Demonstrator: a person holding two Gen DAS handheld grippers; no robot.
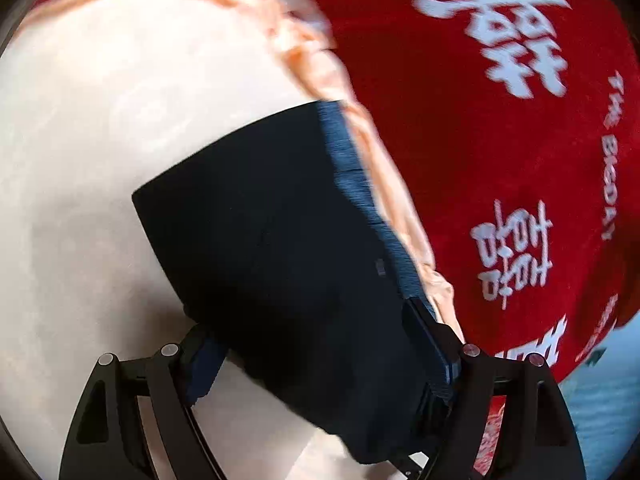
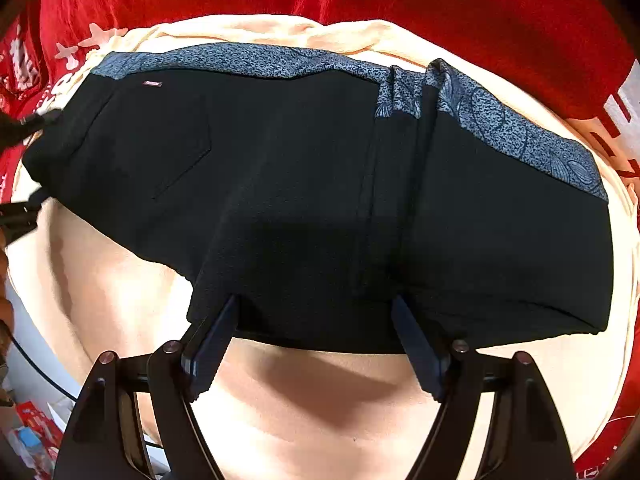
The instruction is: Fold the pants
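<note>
Black pants (image 2: 320, 184) with a blue patterned waistband (image 2: 248, 60) lie folded on a cream cloth (image 2: 304, 420). My right gripper (image 2: 316, 320) is open, its fingers (image 2: 212, 344) spread at the near edge of the pants, the fabric lying over the tips. In the left wrist view the pants (image 1: 280, 240) fill the space between the fingers of my left gripper (image 1: 320, 360), which is wide open with the right pad (image 1: 432, 352) against the waistband end. The left gripper also shows at the left edge of the right wrist view (image 2: 20, 168).
A red blanket with white characters (image 1: 500, 140) lies under and around the cream cloth (image 1: 100, 160); it rings the cloth in the right wrist view (image 2: 520, 20). Small packages (image 2: 32, 432) sit at the lower left, off the cloth.
</note>
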